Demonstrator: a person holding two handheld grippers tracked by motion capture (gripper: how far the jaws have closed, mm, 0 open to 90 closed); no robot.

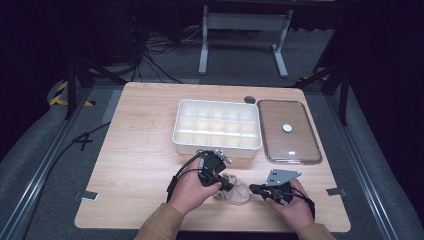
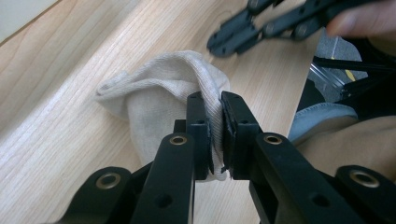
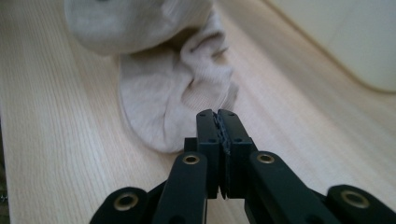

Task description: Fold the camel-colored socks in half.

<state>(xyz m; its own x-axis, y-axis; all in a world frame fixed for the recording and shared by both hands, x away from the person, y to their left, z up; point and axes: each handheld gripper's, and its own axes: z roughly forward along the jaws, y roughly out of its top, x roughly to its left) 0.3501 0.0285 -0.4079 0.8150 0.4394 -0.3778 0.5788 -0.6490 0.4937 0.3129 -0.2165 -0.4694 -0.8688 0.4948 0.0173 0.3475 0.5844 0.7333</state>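
Wooden table [image 1: 140,150] carries a compartment tray [image 1: 217,145] at centre frame, high view; a beige sock [image 1: 235,192] lies bunched at lower centre. Left gripper view: left gripper [image 2: 219,109] is clamped on sock fabric. Right gripper view: right gripper [image 3: 217,116] is closed empty just short of the sock. Step judged: folding; next, the right must open and take an edge.

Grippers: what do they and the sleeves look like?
Both grippers, left and right, are black, with two flat jaws on linkage arms joined by brass-ringed pivots. The pads are dark and ribbed. A black cable loops from the left one; a grey three-cornered plate tops the right. Sleeves are tan.
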